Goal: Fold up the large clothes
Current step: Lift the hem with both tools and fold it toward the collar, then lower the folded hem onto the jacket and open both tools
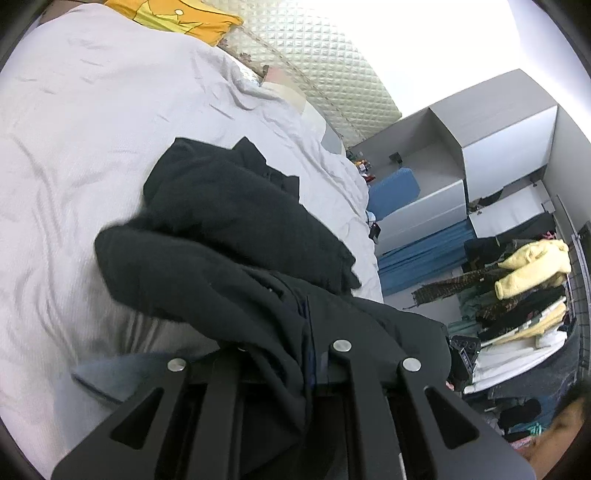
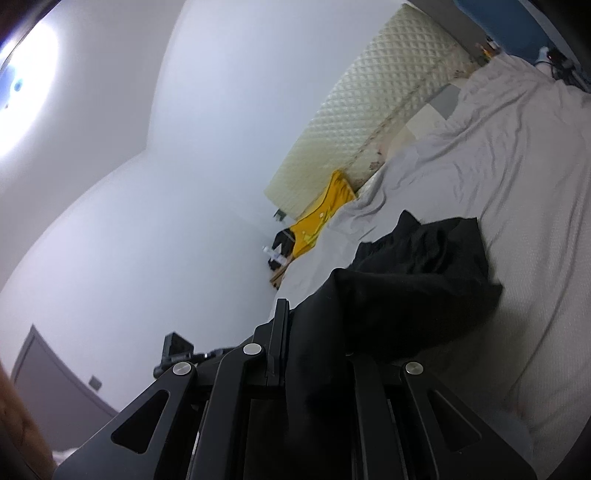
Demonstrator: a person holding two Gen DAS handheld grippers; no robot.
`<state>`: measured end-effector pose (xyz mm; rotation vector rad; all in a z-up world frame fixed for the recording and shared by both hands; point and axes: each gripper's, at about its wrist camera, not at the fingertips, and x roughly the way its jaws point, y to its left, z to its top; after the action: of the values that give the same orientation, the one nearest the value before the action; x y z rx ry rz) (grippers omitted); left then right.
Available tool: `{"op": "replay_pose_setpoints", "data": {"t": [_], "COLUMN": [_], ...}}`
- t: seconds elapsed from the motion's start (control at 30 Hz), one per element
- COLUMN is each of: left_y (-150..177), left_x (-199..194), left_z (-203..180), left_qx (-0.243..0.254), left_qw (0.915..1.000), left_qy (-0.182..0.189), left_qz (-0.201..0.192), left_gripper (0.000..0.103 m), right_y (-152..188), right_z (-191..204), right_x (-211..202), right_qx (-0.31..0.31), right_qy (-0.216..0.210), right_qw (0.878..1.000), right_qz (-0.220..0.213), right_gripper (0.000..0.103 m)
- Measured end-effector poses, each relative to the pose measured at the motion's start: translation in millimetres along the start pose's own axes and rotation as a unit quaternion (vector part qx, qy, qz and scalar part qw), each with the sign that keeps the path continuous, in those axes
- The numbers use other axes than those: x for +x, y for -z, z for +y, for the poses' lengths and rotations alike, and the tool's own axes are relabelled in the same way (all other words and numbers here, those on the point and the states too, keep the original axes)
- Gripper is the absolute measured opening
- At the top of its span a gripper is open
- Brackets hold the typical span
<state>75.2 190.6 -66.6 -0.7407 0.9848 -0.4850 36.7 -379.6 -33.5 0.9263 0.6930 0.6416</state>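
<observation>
A large black garment lies bunched on the pale grey bed sheet, one end lifted off it. My left gripper is shut on a fold of that cloth, which drapes over and hides its fingertips. In the right wrist view the same black garment stretches from the bed up into my right gripper, which is shut on another edge of it. Dark fabric covers the right gripper's tips too. The garment hangs between the two grippers, with its far part resting on the bed.
A yellow cloth lies at the head of the bed by a quilted cream headboard. Grey cabinets, blue boxes and a rack piled with clothes stand beyond the bed's edge. A white wall fills the left of the right wrist view.
</observation>
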Motion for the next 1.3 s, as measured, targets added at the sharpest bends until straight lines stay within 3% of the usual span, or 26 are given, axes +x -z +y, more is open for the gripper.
{"op": "replay_pose_setpoints", "data": {"t": [0.2, 0.43, 0.63, 1.0, 1.3], "left_y": [-55.8, -117.1, -154.8, -184.4, -195.2], "left_x": [30.0, 65.1, 93.4, 167.3, 210.9], "left_z": [9.7, 9.1, 3.6, 28.6, 49.6], "left_qx": [-0.031, -0.065, -0.061, -0.055, -0.051], "left_qw": [0.9993, 0.9937, 0.9872, 0.9678, 0.9617], "left_qy": [-0.021, -0.092, -0.147, -0.245, -0.267], "left_qz": [0.003, -0.005, -0.004, 0.014, 0.035], "left_gripper": [0.012, 0.015, 0.02, 0.022, 0.022], "right_y": [-61.1, -121.2, -151.4, -152.9, -143.8], "right_z": [-39.8, -79.8, -114.0, -191.5, -233.0], "right_x": [52.5, 116.4, 157.4, 225.4, 258.3], "right_qx": [0.062, 0.111, 0.139, 0.163, 0.146], "right_qy": [0.022, 0.079, 0.135, 0.227, 0.247], "right_qw": [0.998, 0.991, 0.981, 0.958, 0.953], "right_qz": [-0.004, -0.004, 0.012, 0.061, 0.095], "right_gripper": [0.008, 0.008, 0.008, 0.007, 0.002]}}
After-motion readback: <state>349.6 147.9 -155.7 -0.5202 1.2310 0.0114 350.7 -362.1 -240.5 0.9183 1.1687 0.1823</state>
